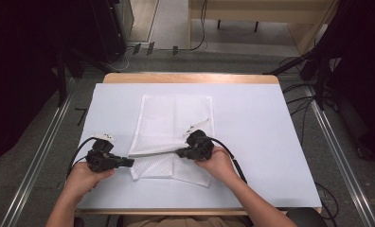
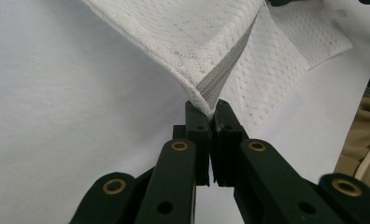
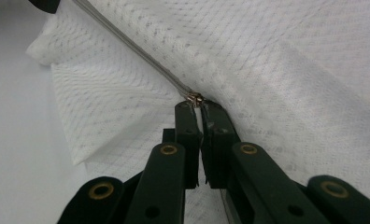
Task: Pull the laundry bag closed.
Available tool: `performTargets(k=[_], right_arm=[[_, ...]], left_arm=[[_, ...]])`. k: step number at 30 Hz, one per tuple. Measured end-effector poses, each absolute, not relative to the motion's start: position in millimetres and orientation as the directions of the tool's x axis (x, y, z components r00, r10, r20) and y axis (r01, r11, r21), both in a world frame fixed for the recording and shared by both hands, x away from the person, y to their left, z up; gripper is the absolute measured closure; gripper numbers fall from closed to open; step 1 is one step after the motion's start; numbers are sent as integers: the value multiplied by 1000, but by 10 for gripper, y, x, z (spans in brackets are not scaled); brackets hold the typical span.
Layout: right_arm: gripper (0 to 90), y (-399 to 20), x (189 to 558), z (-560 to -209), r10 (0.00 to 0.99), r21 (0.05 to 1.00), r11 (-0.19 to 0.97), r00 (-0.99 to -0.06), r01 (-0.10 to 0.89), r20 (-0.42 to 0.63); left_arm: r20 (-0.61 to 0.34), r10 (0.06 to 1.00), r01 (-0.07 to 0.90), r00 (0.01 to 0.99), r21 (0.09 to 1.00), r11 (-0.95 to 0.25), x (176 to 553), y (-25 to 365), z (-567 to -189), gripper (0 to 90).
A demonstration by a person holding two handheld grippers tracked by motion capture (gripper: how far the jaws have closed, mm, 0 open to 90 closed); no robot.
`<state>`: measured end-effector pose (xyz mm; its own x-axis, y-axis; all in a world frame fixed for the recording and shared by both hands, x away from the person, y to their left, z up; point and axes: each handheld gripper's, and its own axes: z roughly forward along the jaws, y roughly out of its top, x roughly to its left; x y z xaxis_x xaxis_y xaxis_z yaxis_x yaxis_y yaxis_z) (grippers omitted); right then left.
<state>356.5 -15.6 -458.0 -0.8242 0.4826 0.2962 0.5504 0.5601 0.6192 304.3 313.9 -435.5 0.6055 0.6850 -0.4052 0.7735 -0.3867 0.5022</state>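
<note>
A white mesh bag (image 1: 175,118) lies on the white-covered table (image 1: 252,142), its near edge lifted and stretched between my two grippers. My left gripper (image 1: 131,162) is shut on the bag's corner (image 2: 199,95), where the grey zipper (image 2: 226,70) ends. My right gripper (image 1: 178,152) is shut on the small metal zipper pull (image 3: 194,99), partway along the zipper (image 3: 136,51). The jaws of each gripper stand together, left gripper (image 2: 210,109) on mesh, right gripper (image 3: 197,109) on the pull. Mesh fabric (image 3: 290,56) spreads beyond the right gripper.
The wooden table edge (image 1: 190,77) shows at the far side. Black stands and cables (image 1: 313,80) sit on the floor around the table, with metal rails (image 1: 39,156) along both sides. Bare white cover lies left and right of the bag.
</note>
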Motion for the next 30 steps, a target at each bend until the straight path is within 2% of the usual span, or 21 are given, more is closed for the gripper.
performTargets(k=[30], right_arm=[[879, -496, 3580, -4534, 521, 611, 540, -801, 578, 297]], left_arm=[[-425, 679, 782, 599, 492, -382, 3029, 3170, -4367, 881]])
